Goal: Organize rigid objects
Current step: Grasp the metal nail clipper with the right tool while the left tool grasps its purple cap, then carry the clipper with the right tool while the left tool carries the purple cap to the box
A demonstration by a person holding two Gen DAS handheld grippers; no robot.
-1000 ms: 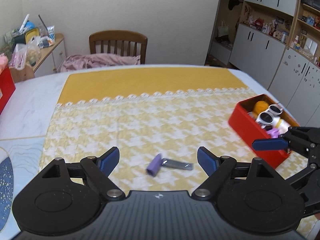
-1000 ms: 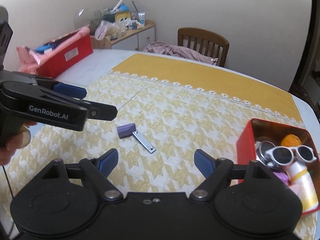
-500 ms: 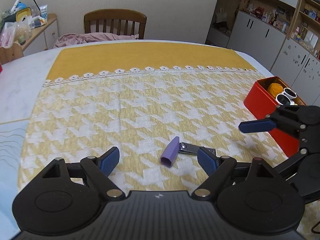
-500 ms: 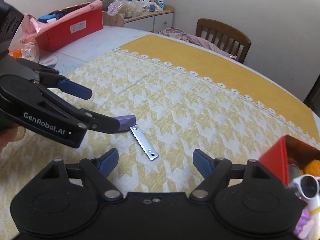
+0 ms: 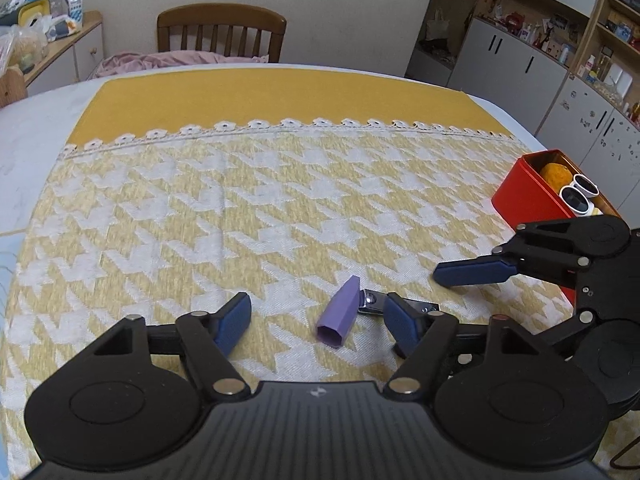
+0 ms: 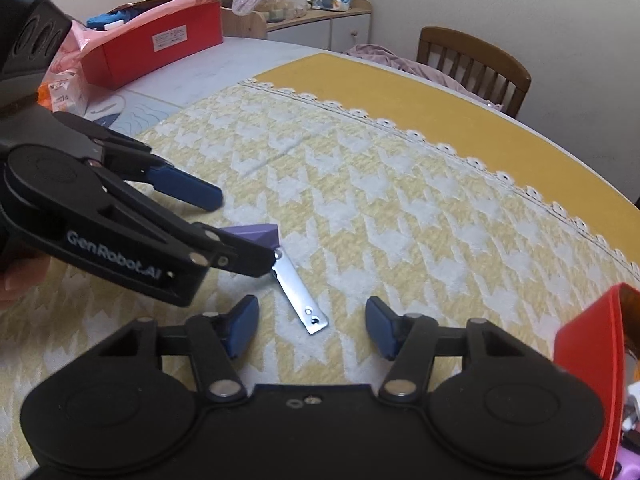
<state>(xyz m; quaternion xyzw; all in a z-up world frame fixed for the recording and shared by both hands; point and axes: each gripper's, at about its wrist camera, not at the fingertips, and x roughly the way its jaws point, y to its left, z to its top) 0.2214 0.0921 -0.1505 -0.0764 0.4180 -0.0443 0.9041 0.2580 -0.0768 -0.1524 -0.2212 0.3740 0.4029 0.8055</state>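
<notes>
A purple cap (image 5: 340, 312) and a metal nail clipper (image 5: 404, 305) joined to it lie on the yellow houndstooth cloth (image 5: 240, 200). My left gripper (image 5: 320, 322) is open, its fingers either side of the cap and low over the cloth. In the right wrist view the clipper (image 6: 299, 294) lies between the fingers of my open right gripper (image 6: 310, 328), and the cap (image 6: 256, 235) is partly hidden behind the left gripper (image 6: 224, 232). A red box (image 5: 532, 196) with sunglasses (image 5: 578, 196) stands at the right.
A wooden chair (image 5: 222, 34) with pink cloth stands at the far table edge. A large red box (image 6: 160, 50) and a pink bag sit at the far left of the table. White cupboards (image 5: 540, 64) stand to the right.
Both grippers have moved in closer and lower toward the purple cap and clipper. The left fingers now straddle the cap. Both stay open.
</notes>
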